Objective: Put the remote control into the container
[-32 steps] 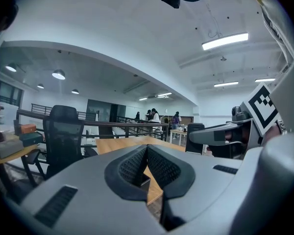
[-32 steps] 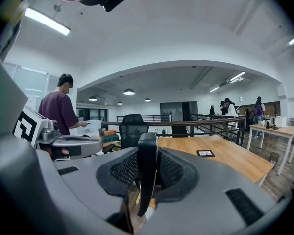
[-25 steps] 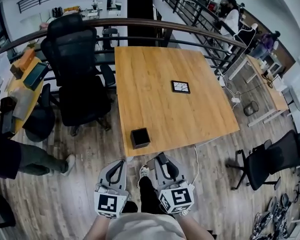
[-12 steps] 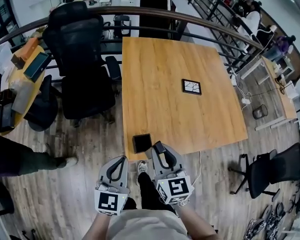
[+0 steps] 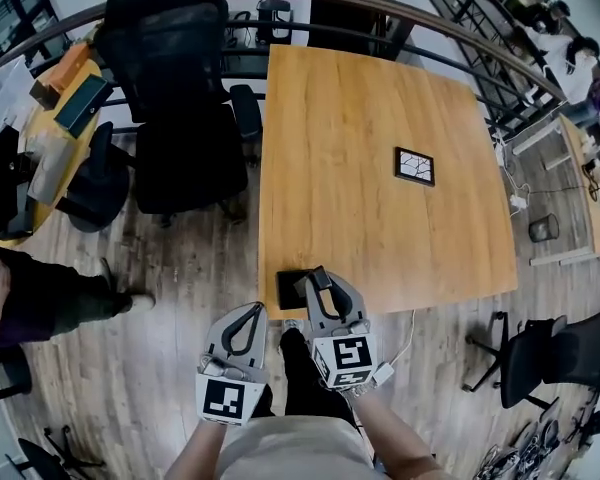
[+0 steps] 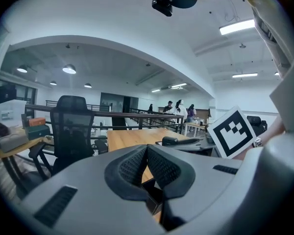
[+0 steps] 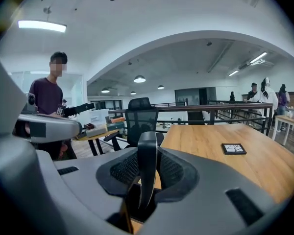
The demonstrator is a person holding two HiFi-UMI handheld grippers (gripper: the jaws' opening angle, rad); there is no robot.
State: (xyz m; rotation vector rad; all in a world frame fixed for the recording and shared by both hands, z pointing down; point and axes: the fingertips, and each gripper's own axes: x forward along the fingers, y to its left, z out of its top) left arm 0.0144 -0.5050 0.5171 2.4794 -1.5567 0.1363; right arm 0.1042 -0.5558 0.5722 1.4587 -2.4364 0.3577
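**Matt grey plastic, pale wood, one black box**

The shells of the left gripper [image 6: 147,160] and the right gripper [image 7: 147,153] look like smooth, matt grey moulded plastic. Their inner pads [image 7: 122,170] are dark and finely dimpled. Between the right gripper's pads, the remote control [image 7: 147,176] is dark, smooth plastic with a faint sheen. At that gripper's tips, the container [image 5: 288,290] is matt black. Ahead of both tools, the table [image 5: 380,148] is pale satin wood with straight grain. Below them, the floor [image 5: 150,368] is greyish wood planking.

- Container [image 5: 288,288]: right part is being covered by the right gripper [image 5: 318,288].
- Remote control [image 7: 147,160]: lower end is being hidden between the jaws.
- Flat square item [image 5: 415,166] on worktop [image 5: 380,98]: pattern is being rendered too small to read.
- Person [image 5: 25,298]: is being cut off by the left edge.
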